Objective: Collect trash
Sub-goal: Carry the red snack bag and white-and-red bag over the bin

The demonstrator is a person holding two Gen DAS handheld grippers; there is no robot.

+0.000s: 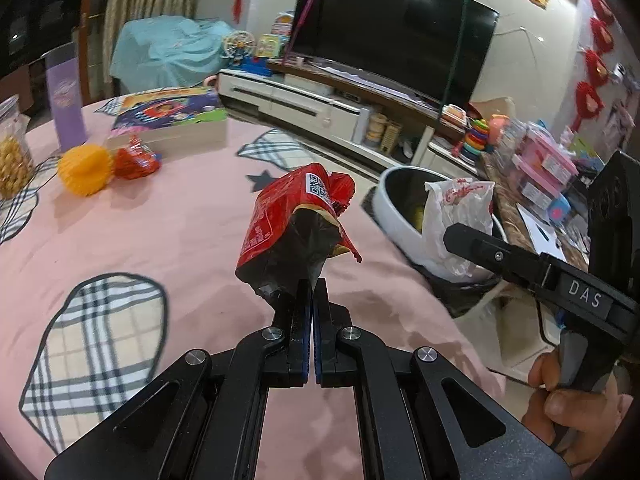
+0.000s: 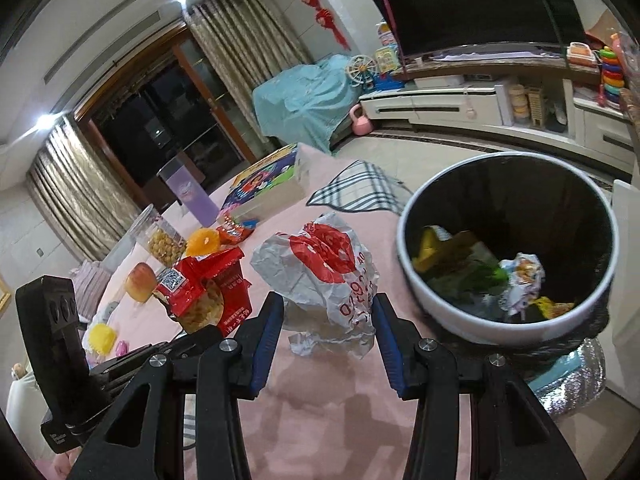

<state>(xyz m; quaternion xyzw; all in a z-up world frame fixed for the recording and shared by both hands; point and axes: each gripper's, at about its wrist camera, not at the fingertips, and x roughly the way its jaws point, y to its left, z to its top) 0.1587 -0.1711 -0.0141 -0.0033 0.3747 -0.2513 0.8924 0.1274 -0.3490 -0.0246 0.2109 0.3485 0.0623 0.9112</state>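
Note:
My left gripper (image 1: 312, 286) is shut on the bottom corner of a red snack bag (image 1: 296, 220) and holds it upright above the pink tablecloth (image 1: 180, 248). The same red snack bag (image 2: 204, 292) shows at the left of the right wrist view, with the left gripper (image 2: 184, 334) under it. My right gripper (image 2: 326, 324) is shut on a crumpled white plastic bag with red print (image 2: 324, 276), its blue pads (image 2: 266, 332) pressed on both sides. The white trash bin (image 2: 416, 280) with a black liner stands just right of it, holding several wrappers. In the left wrist view, the right gripper (image 1: 456, 236) holds the white bag (image 1: 456, 216) at the bin (image 1: 390, 204).
An orange ball (image 1: 84, 170), a red wrapper (image 1: 136, 158), a picture-book box (image 1: 172, 120), a purple bottle (image 1: 66, 100) and a jar of yellow snacks (image 1: 12, 156) sit farther back on the table. A TV cabinet (image 1: 304, 104) and toys stand beyond. A hand (image 1: 568, 396) grips the right handle.

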